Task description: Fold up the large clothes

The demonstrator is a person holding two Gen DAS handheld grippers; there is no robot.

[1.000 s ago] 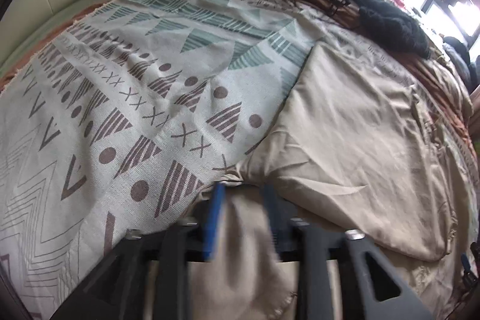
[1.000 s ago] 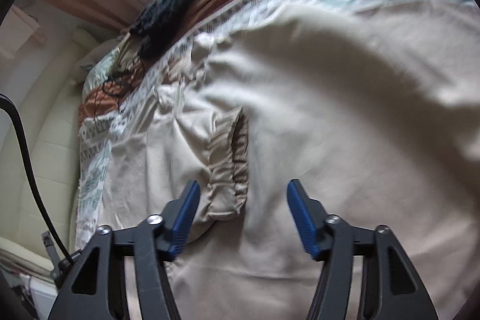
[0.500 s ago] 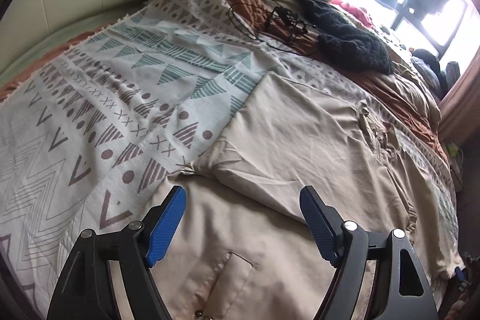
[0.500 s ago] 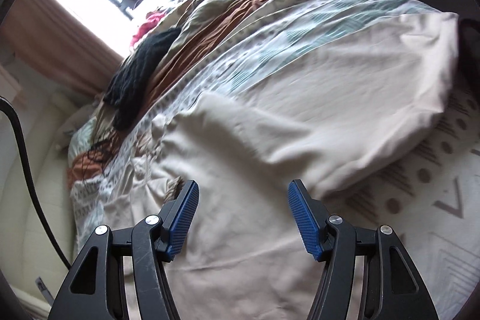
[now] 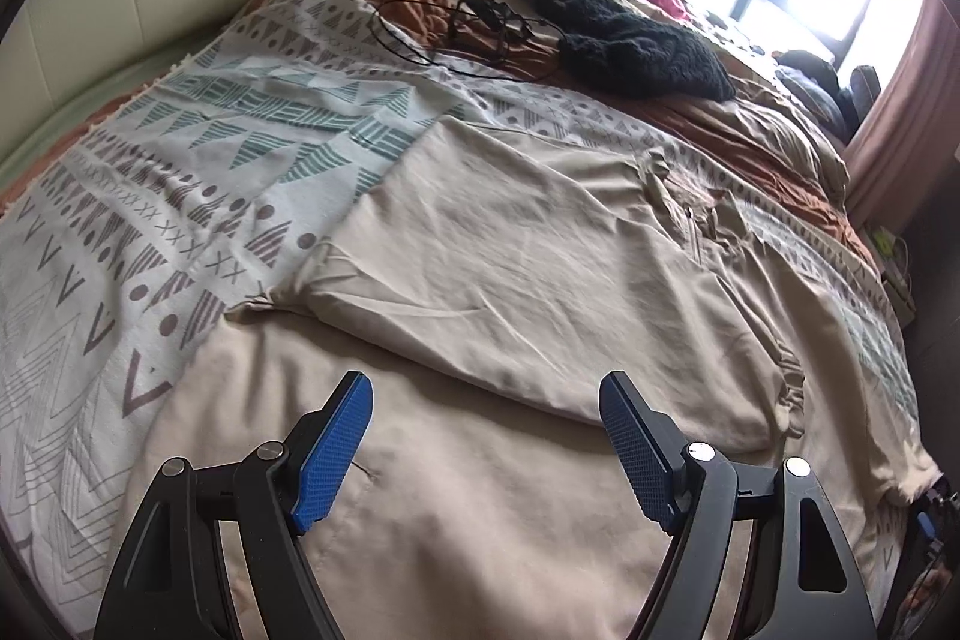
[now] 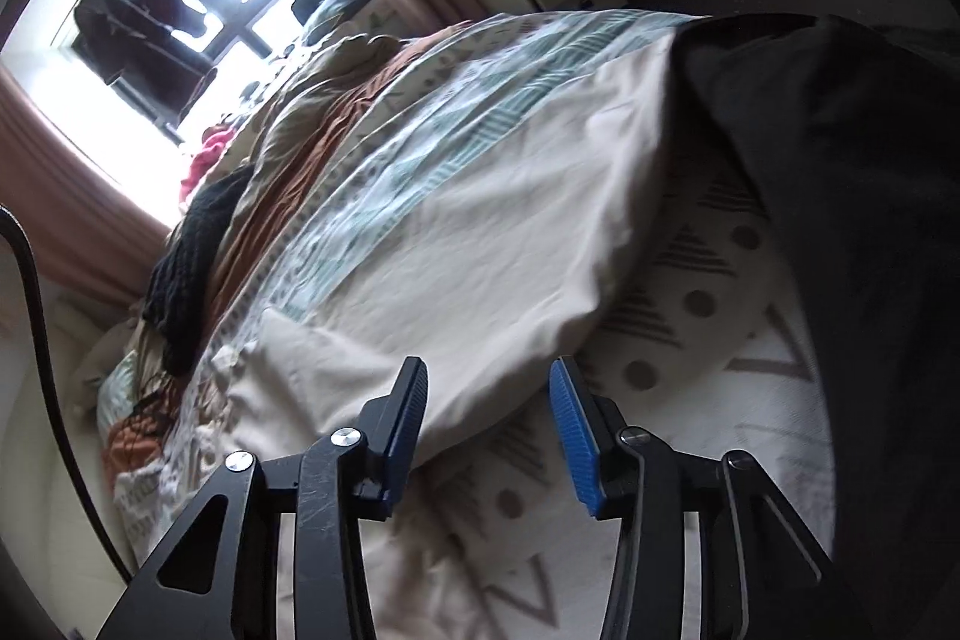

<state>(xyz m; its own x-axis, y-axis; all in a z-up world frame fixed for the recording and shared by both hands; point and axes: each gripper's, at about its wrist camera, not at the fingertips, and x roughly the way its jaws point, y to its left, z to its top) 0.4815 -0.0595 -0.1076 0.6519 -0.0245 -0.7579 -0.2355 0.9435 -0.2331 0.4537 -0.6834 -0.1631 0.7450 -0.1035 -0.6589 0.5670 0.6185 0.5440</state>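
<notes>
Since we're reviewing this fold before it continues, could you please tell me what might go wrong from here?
1. The right hand-held gripper is closing with nothing gripped, just off the beige garment's edge; it may pinch the patterned blanket instead.
2. The folded flap lies wrinkled and skewed, so later folds may come out uneven.
3. The left hand-held gripper hangs open, leaving the cloth free to slide.
</notes>
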